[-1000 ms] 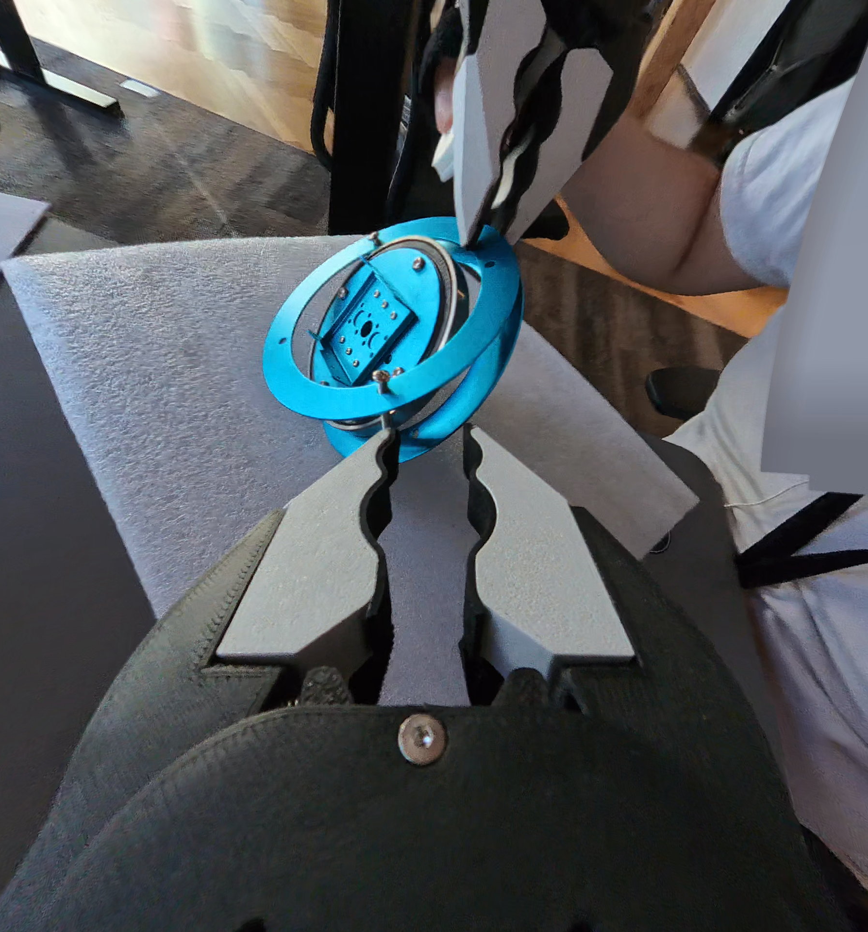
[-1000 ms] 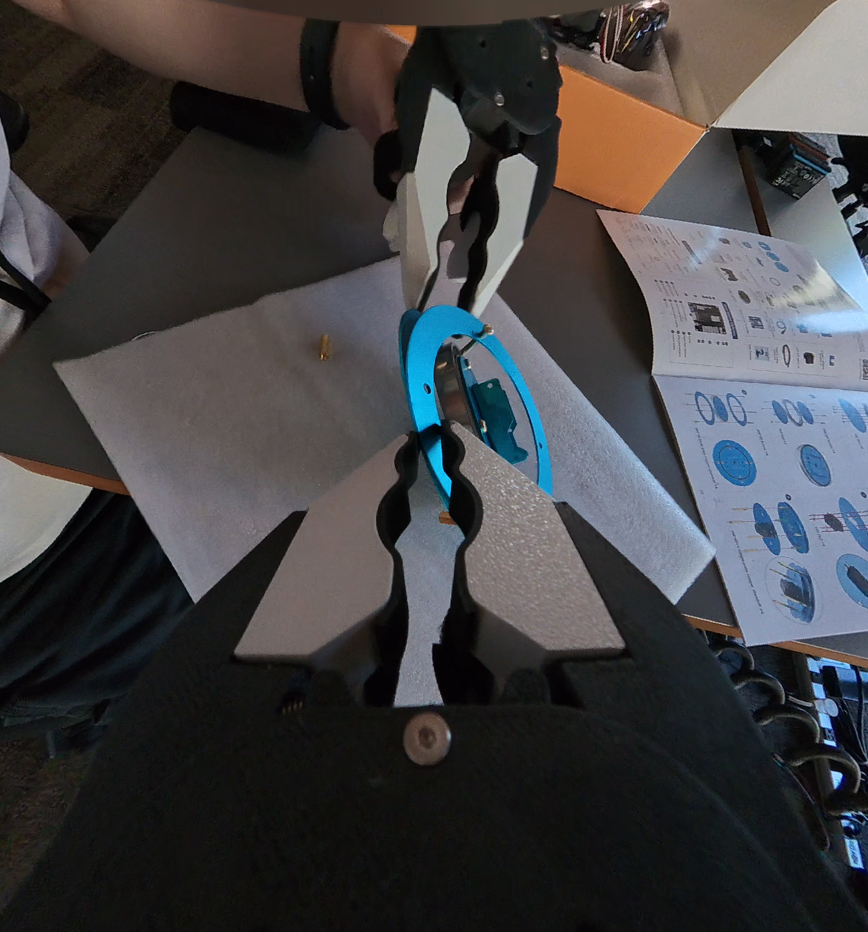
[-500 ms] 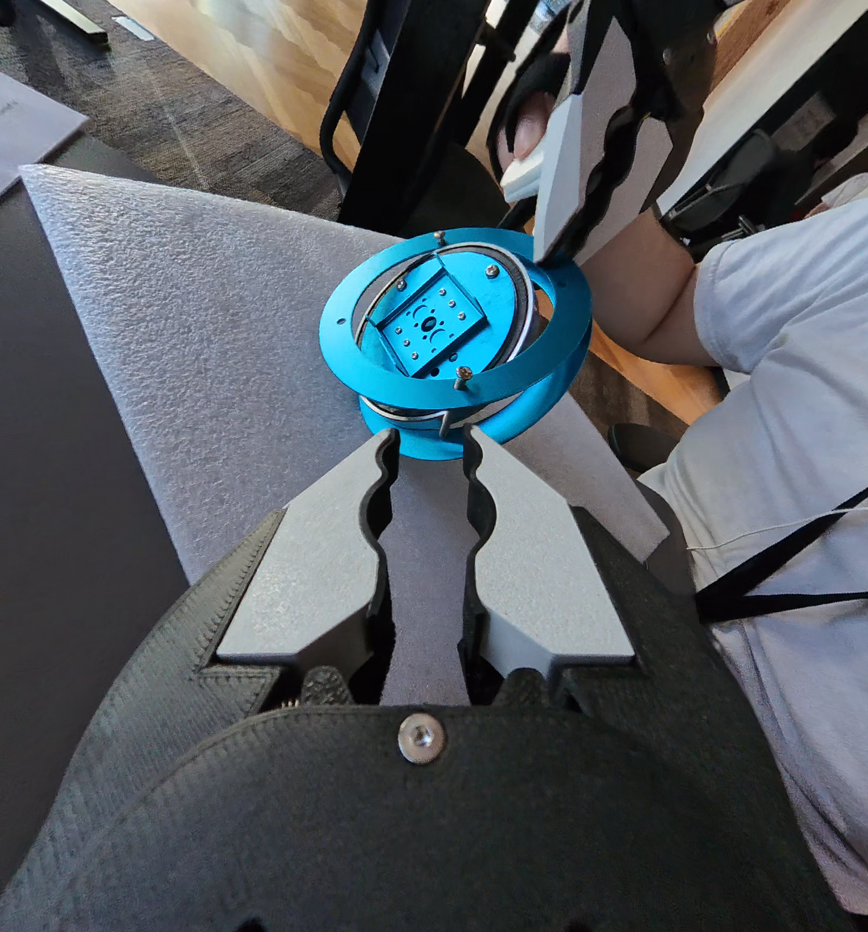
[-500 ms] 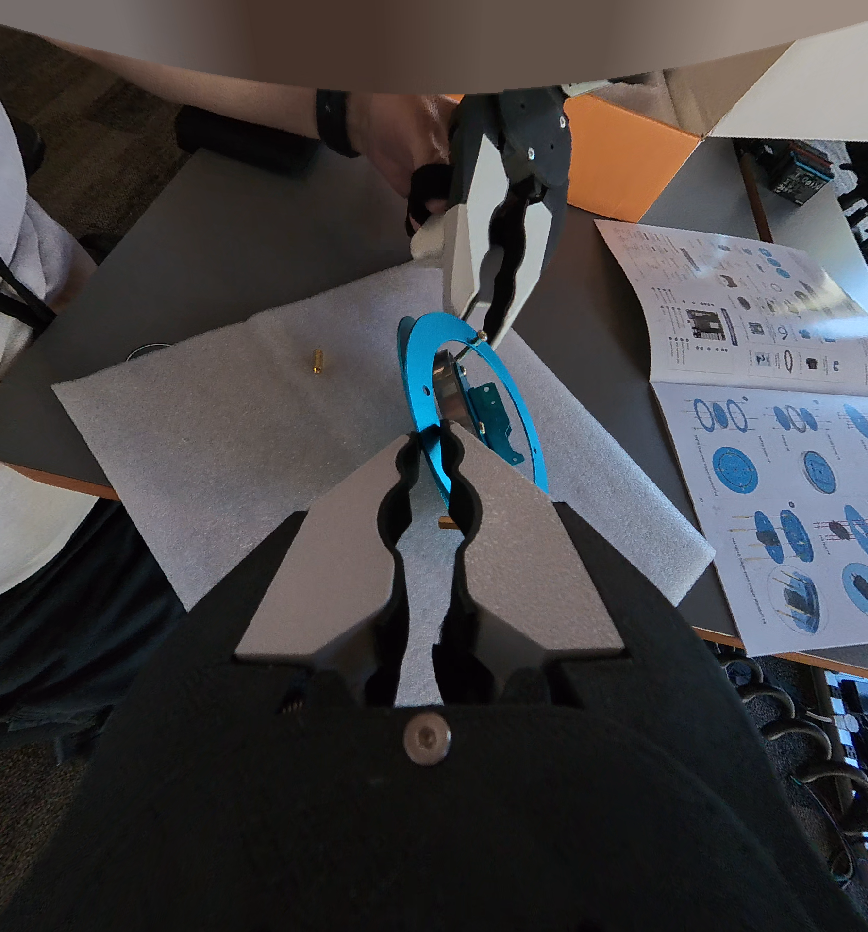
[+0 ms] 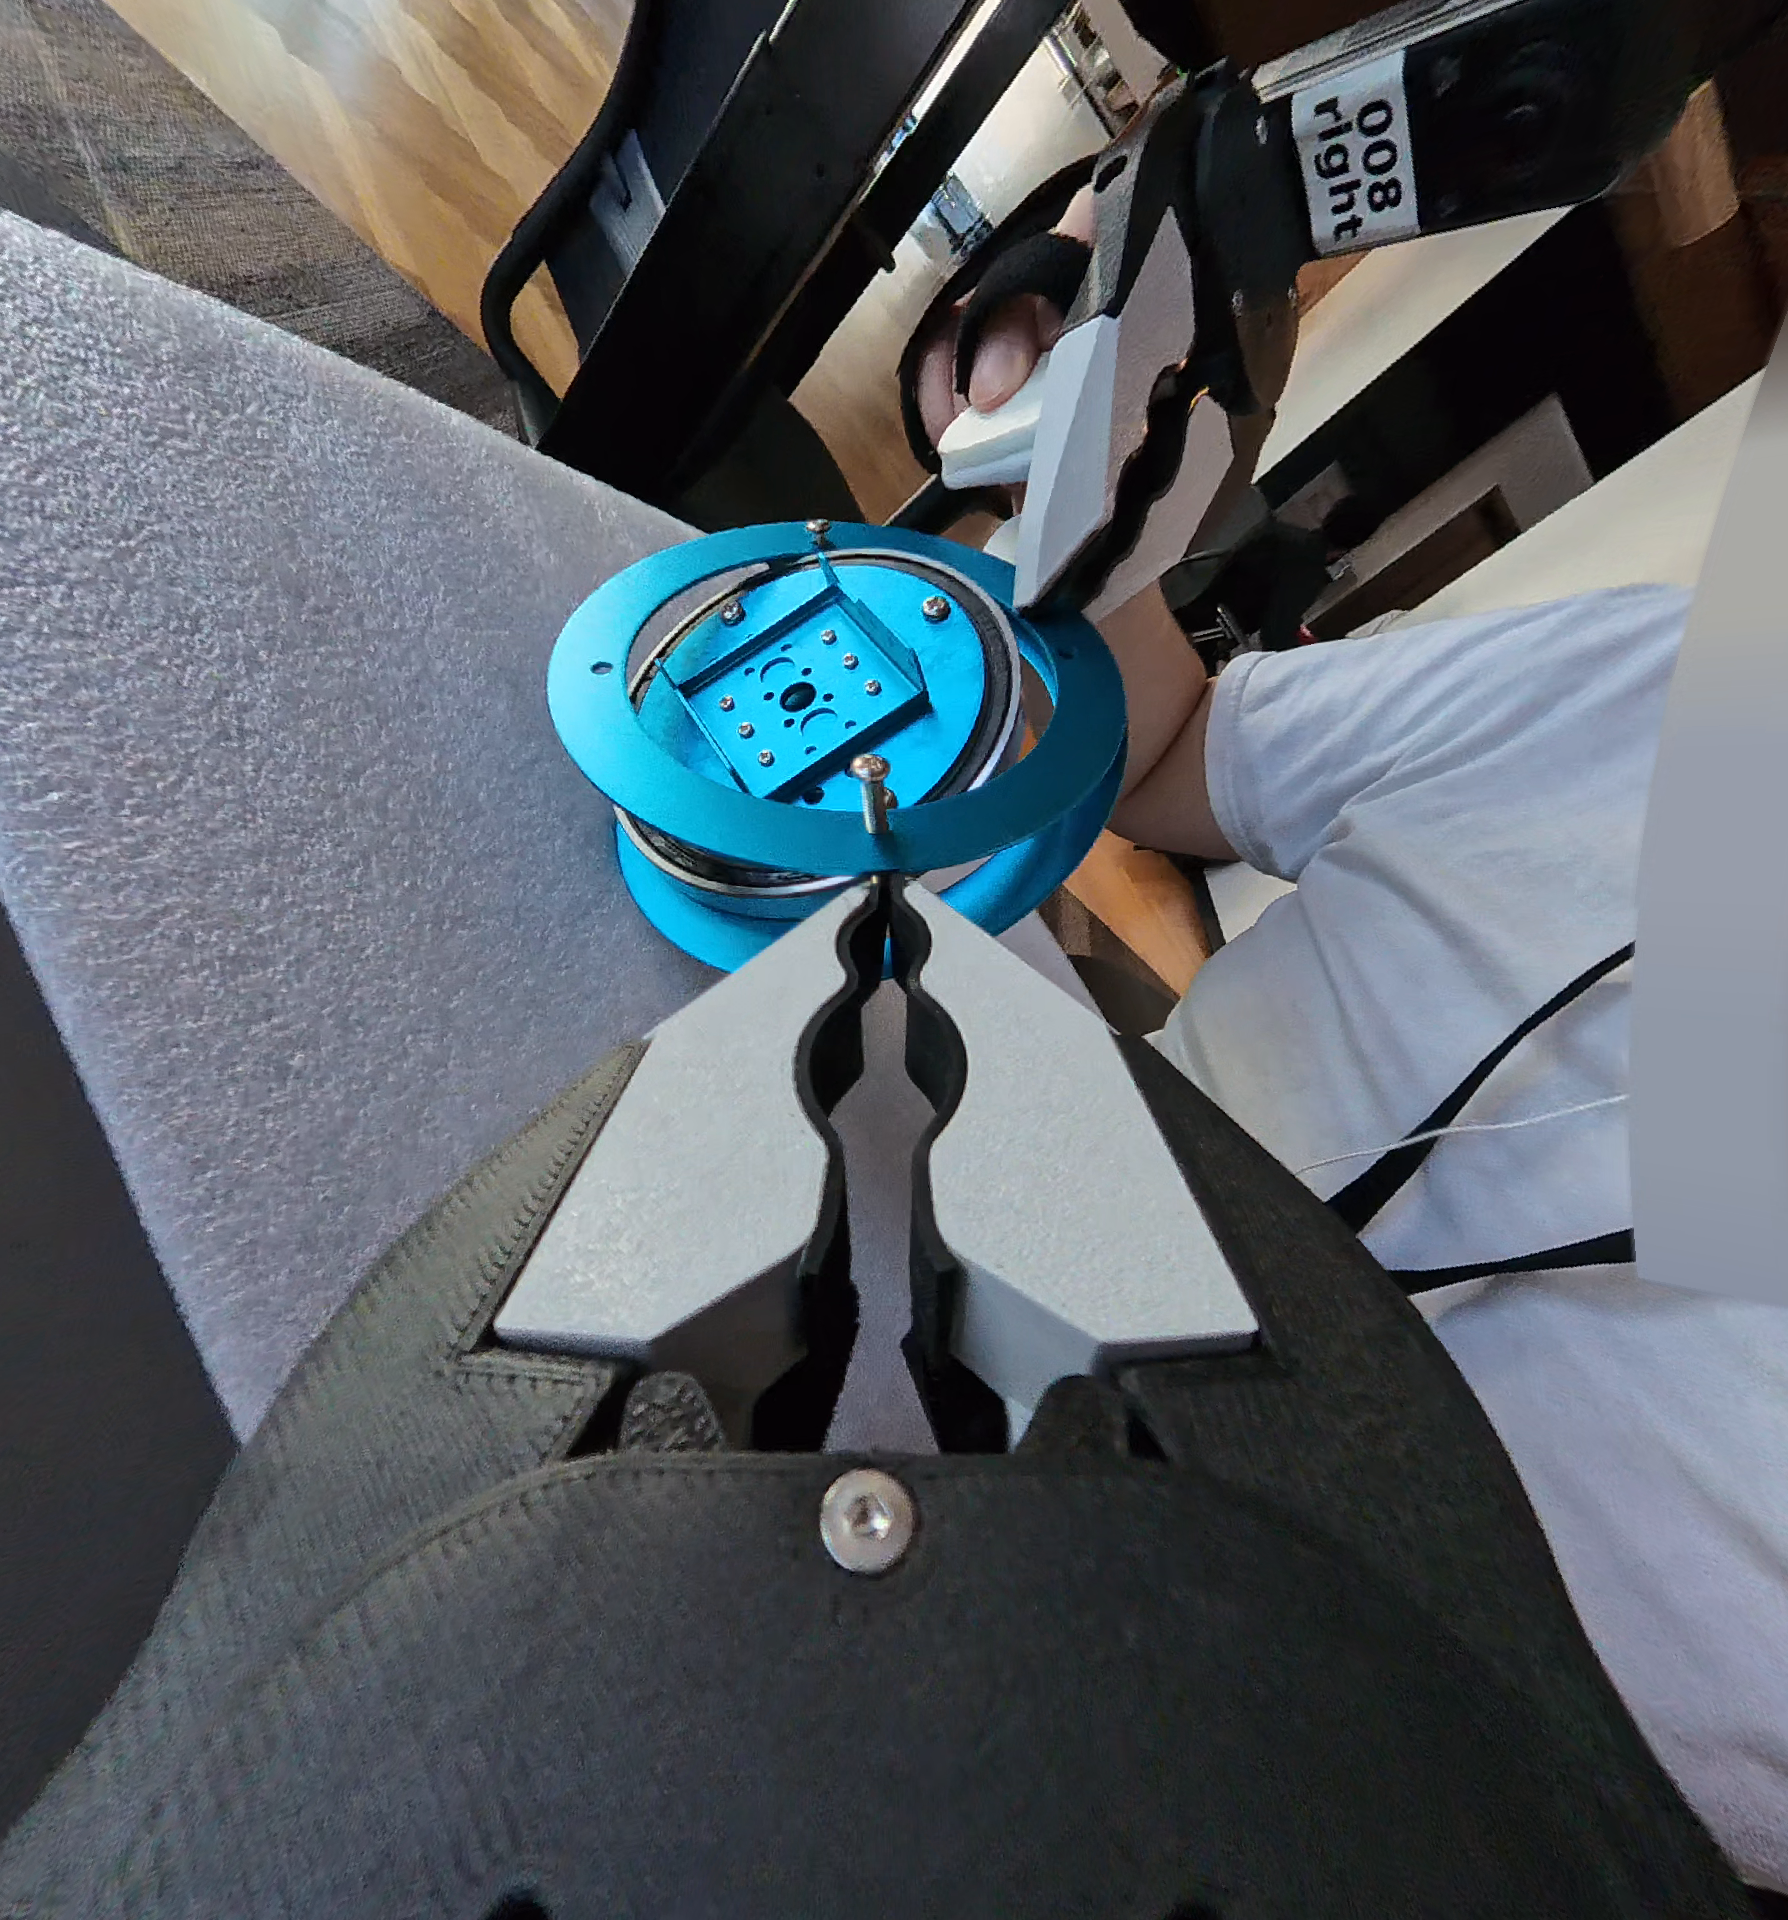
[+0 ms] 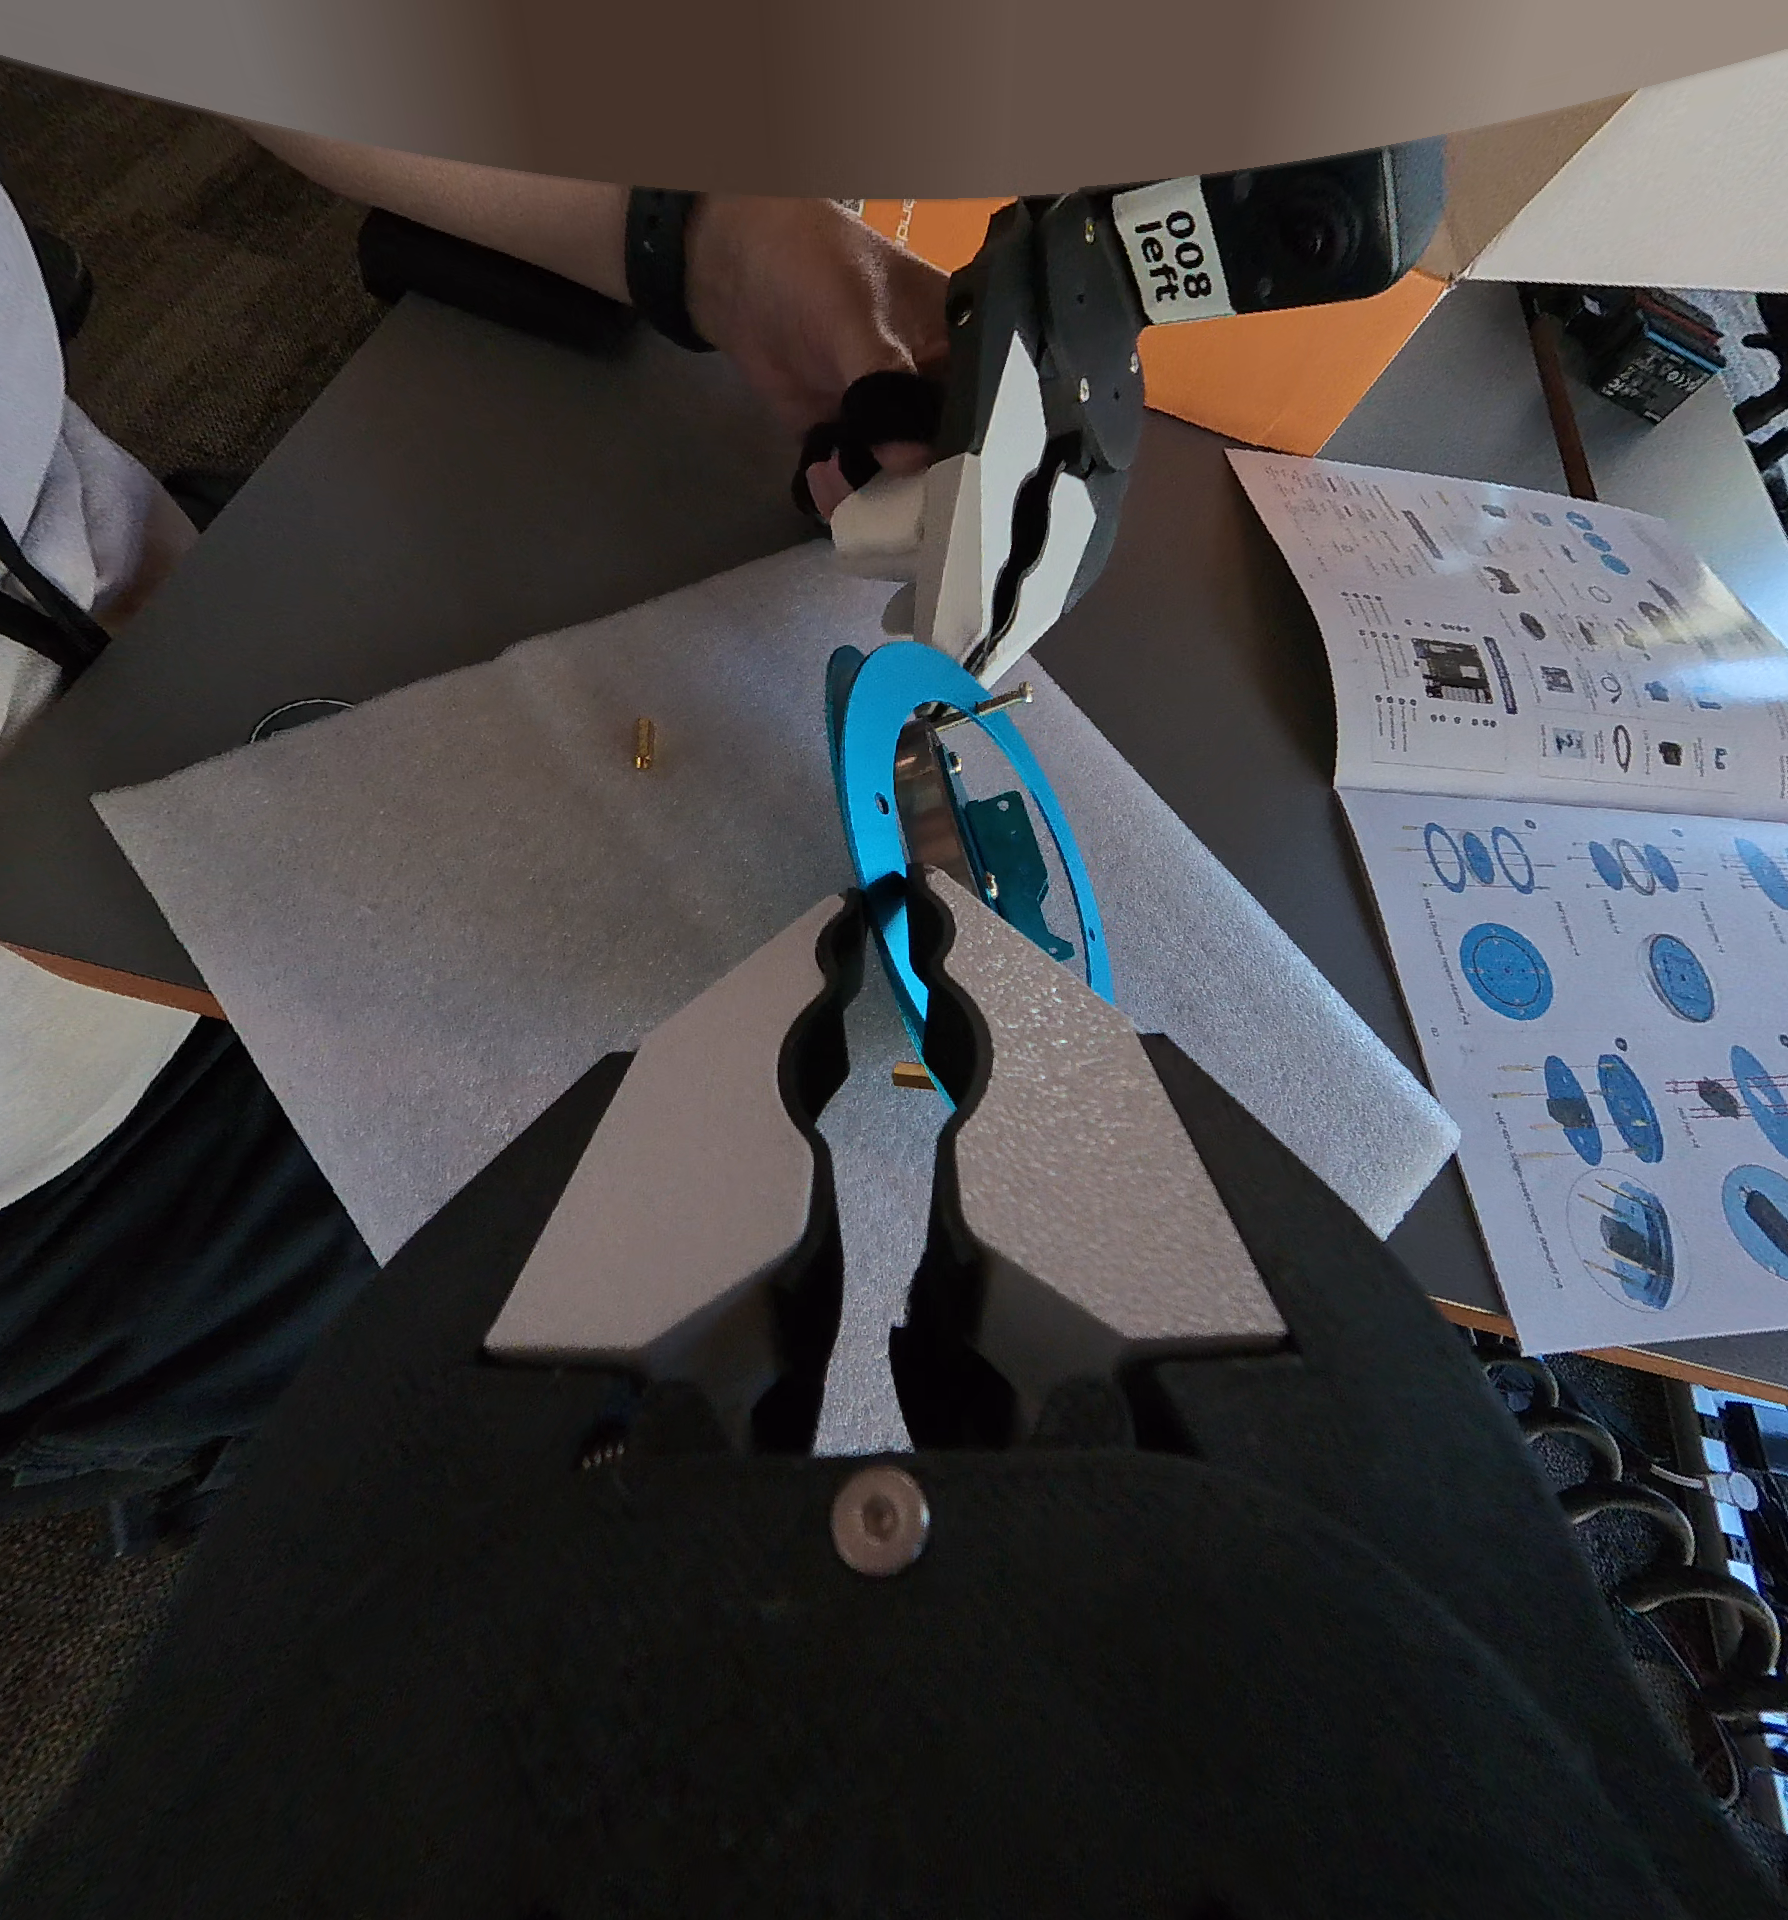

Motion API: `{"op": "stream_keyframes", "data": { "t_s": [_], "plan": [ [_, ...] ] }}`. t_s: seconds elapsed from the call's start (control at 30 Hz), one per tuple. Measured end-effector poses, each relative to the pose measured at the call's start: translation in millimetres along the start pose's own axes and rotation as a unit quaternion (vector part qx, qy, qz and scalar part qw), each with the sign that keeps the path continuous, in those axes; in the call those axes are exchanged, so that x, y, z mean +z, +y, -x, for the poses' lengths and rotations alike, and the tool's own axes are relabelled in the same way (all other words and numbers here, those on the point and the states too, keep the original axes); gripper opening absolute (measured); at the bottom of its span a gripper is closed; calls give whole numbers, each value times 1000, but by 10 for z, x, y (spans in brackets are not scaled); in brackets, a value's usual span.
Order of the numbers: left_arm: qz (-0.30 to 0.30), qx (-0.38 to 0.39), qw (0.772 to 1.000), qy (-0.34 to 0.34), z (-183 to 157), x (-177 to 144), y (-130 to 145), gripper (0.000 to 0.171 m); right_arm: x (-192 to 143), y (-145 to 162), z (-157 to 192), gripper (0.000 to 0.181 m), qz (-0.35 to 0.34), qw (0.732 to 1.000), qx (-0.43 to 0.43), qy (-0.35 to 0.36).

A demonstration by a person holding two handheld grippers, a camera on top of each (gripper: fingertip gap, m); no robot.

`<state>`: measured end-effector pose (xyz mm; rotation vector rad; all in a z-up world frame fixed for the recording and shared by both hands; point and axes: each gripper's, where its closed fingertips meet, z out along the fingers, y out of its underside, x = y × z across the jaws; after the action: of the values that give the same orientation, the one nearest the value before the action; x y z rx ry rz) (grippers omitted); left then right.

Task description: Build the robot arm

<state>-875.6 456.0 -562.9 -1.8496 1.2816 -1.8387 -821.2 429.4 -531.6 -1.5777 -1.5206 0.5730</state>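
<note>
Blue ring assembly [image 5: 836, 717] at frame centre, tilted over white foam sheet [image 5: 246, 644] on the bench [image 6: 474, 499]: left tongs [image 5: 885, 902] pinched together on a screw's lower tip [image 5: 877, 821], right tongs [image 6: 905, 888] clamped on the ring's rim. Brass standoff [image 6: 644, 744] lies apart, upper left; instruction booklet [image 6: 1596, 883] at right.
</note>
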Motion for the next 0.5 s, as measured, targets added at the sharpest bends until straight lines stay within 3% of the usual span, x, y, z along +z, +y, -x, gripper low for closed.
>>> {"op": "stream_keyframes", "data": {
  "t_s": [0.27, 0.33, 0.43, 0.5],
  "plan": [
    [-6, -14, 1000, 4, -26, -89, -12, 0, -4, 2, 2, 6, 0, 1000, 0, 0],
    [-7, -6, 1000, -19, 7, -145, -30, 7, -3, 0, -3, 6, 0, 1000, 0, -1],
    [11, 102, 989, -105, 67, -225, -69, 16, -8, -1, -13, 6, -3, 1000, 4, -3],
    [30, 213, 961, -174, 60, -254, -127, 31, -11, 1, -21, 6, -6, 1000, 8, -4]
  ]
}}
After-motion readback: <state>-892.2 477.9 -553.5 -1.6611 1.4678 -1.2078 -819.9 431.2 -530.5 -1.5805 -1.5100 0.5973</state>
